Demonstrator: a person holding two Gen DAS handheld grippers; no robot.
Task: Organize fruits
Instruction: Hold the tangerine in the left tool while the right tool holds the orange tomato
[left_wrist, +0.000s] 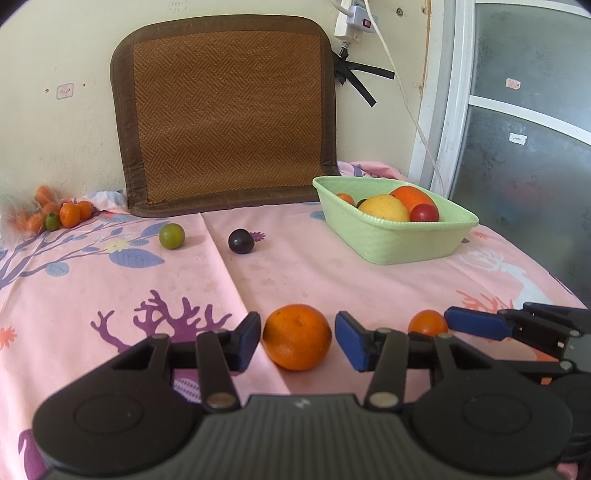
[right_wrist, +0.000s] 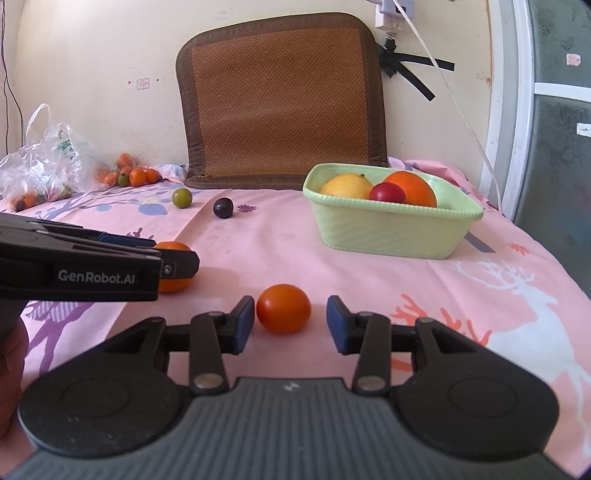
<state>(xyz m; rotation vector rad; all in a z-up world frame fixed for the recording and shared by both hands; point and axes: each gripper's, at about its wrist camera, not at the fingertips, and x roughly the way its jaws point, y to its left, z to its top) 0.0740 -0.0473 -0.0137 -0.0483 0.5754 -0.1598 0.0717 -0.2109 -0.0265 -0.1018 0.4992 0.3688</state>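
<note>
A large orange (left_wrist: 296, 336) rests on the pink cloth between the blue pads of my left gripper (left_wrist: 297, 338); a thin gap shows on each side, so the jaws are open around it. In the right wrist view a smaller orange-red fruit (right_wrist: 283, 308) lies between the pads of my right gripper (right_wrist: 290, 320), closer to the left pad, with a clear gap on the right. The same small fruit (left_wrist: 427, 322) shows beside the right gripper's finger (left_wrist: 476, 324) in the left wrist view. A green basket (left_wrist: 391, 238) (right_wrist: 388, 232) holds a yellow fruit, an orange and a red fruit.
A green round fruit (left_wrist: 171, 236) and a dark plum (left_wrist: 241, 241) lie mid-cloth. Small oranges (left_wrist: 70, 214) are piled at the far left by a plastic bag (right_wrist: 44, 162). A woven mat (left_wrist: 225, 118) leans on the wall; a door frame stands at right.
</note>
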